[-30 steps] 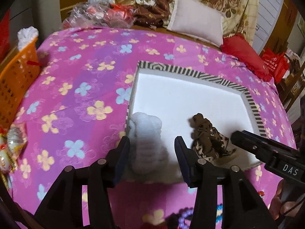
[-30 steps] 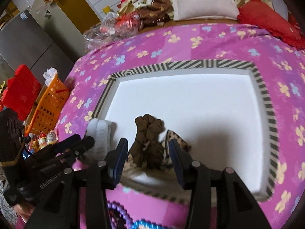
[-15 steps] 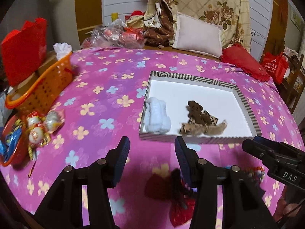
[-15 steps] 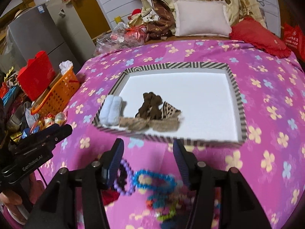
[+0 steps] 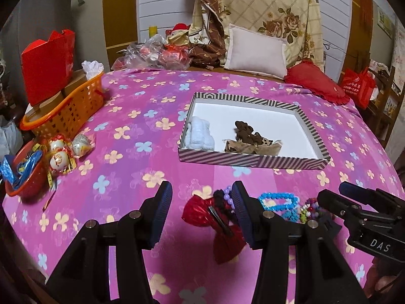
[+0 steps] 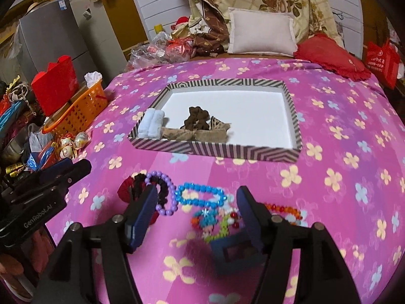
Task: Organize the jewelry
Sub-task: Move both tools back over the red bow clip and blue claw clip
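Change since one second ago: both grippers have drawn back from the striped tray [image 5: 253,161] to the near side of the table, over the loose jewelry.

- Left gripper [image 5: 201,211]: jaws spread, grasping nothing; hangs above a red bow hair clip [image 5: 202,212] and a black scrunchie [image 6: 138,181].
- Right gripper [image 6: 196,216]: jaws spread, empty; poised over the bead pile.
- Jewelry, on the pink flowered tablecloth [image 6: 329,152], in front of the tray: purple bead bracelet [image 6: 167,195], blue bead bracelet [image 6: 202,196], mixed coloured beads [image 6: 215,221], orange-red bead strand [image 6: 283,209], dark blue square frame piece [image 6: 235,255].
- Tray contents, near-left corner: pale blue fluffy scrunchie [image 5: 200,136]; just beside it, a brown scrunchie [image 5: 244,133] and a tan burlap bow [image 6: 195,134], touching.
- Table's left edge: orange basket [image 5: 68,106], red gift bag [image 5: 48,63], wrapped round ornaments [image 5: 65,152].
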